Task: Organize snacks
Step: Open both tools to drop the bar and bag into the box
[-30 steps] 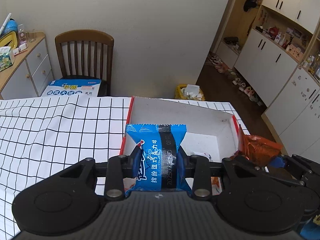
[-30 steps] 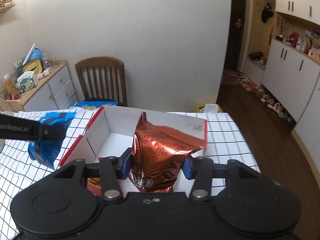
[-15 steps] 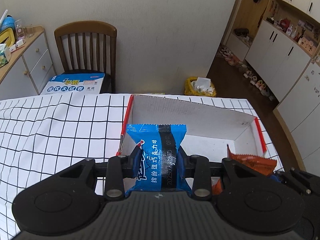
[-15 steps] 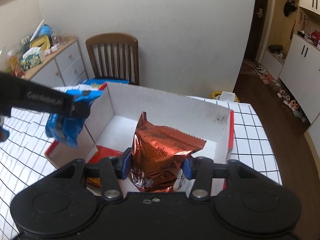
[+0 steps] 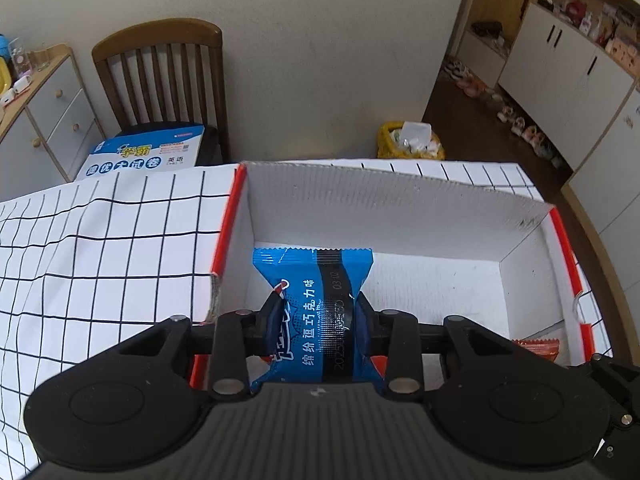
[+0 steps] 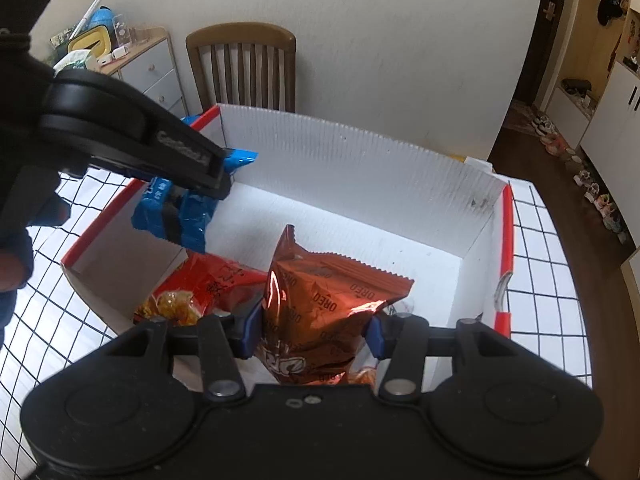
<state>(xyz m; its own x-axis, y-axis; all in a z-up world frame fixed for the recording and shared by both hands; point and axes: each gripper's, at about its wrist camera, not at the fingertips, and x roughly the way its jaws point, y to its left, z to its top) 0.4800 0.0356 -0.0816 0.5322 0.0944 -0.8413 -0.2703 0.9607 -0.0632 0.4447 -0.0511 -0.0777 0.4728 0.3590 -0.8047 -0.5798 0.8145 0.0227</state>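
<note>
— Two packets are in your grippers and neither is down yet. Your left gripper [image 5: 316, 320] is closed on the blue foil snack packet [image 5: 316, 304], its fingers pinching the packet at the waist, and you hold it above the left end of the white corrugated cardboard box with red edges [image 5: 400, 204].

— And my right one?

— Your right gripper [image 6: 316, 324] is clamped on the copper-red Oreo foil bag [image 6: 324, 300], held upright over the near middle of the box. From how it stands I cannot tell whether its bottom touches the floor of the box.

— How much is already sorted?

— At least one thing: a red bag of yellow crisps [image 6: 196, 288] lies flat on the box floor at the near left. I judge the job partly done; you have both held packets left to lower and release. No other loose snacks show on the black-and-white grid tablecloth [image 5: 100, 240], though much of it is out of view.

— Which camera tells you more?

— Your right wrist view shows the crisps and the blue packet hanging from your left gripper, just inside the left wall. Your left wrist view hides the crisps behind the gripper body, but shows the bare far floor of the box and only a corner of the copper-red bag at the lower right.
</note>
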